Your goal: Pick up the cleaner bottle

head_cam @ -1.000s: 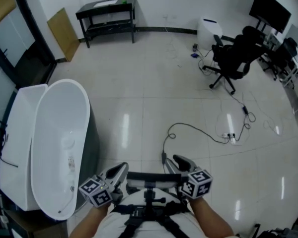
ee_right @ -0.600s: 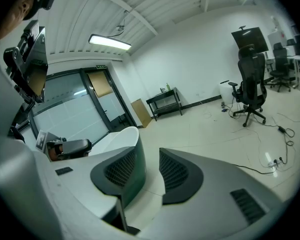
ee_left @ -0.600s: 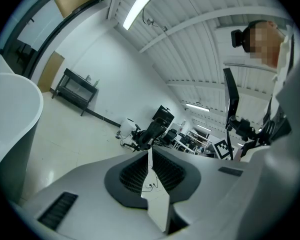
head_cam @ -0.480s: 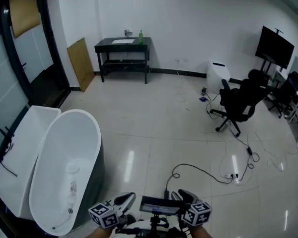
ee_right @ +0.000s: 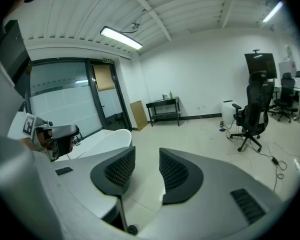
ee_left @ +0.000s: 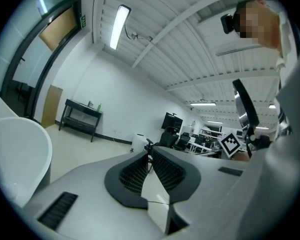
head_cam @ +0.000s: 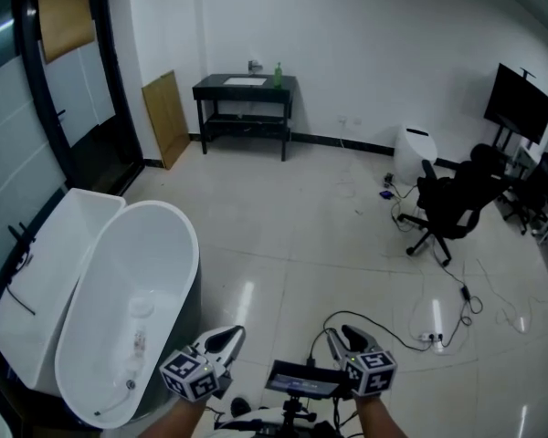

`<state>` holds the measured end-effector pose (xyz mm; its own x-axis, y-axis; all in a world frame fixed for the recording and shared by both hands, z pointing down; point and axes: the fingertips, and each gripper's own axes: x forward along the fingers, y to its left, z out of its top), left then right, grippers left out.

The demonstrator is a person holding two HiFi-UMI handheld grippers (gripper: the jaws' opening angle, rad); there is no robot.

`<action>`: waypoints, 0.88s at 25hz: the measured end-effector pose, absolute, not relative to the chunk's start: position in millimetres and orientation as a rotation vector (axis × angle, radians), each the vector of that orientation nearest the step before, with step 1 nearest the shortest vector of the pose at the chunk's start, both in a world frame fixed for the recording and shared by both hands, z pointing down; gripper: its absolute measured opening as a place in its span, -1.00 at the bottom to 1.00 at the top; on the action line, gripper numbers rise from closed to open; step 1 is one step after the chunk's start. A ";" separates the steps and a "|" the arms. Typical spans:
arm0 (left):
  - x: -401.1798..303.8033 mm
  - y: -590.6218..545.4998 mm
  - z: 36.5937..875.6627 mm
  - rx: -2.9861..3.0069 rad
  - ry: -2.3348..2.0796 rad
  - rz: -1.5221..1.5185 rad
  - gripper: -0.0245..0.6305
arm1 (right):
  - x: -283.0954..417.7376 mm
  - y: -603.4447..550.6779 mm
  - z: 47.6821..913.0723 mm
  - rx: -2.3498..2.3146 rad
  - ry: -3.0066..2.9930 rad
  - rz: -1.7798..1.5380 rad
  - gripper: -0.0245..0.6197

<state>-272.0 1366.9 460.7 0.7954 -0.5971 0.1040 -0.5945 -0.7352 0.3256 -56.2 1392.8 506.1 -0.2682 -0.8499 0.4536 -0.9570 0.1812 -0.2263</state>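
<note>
Leftmost, a white bathtub [head_cam: 155, 245] stands by the glass wall, with a white rectangular casing [head_cam: 46, 272] just beside it on its left. Further back, a brown board [head_cam: 167, 117] leans on the wall. Next along the far wall is a black table [head_cam: 219, 88], and the green cleaner bottle [head_cam: 278, 70] stands upright near its right end, well apart from both grippers. Right of that are a white bin [head_cam: 413, 153], a black office chair [head_cam: 452, 199] and a dark screen [head_cam: 519, 103], with a cable [head_cam: 397, 340] trailing over the pale floor. Close in at the bottom edge, the left gripper [head_cam: 221, 342] is level, its jaws closed tip to tip on nothing. The right gripper [head_cam: 345, 338] is beside it, tilted slightly down, with its jaws apart and only floor between them.
</note>
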 end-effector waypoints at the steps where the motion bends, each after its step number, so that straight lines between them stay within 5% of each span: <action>1: -274.5 1360.4 456.8 2.646 -0.922 -0.015 -0.90 | -57.7 1388.5 502.2 1.740 -2.234 0.685 -0.44; 22: -329.9 1332.7 404.5 2.746 -0.984 -0.014 -0.90 | -103.6 1372.9 433.3 1.776 -2.314 0.402 -0.32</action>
<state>-329.9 1332.7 404.5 0.7751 -0.6283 0.0664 -0.6262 -0.7500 0.2131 -103.6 1372.9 433.3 -0.2601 -0.9121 0.3168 -0.9655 0.2427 -0.0942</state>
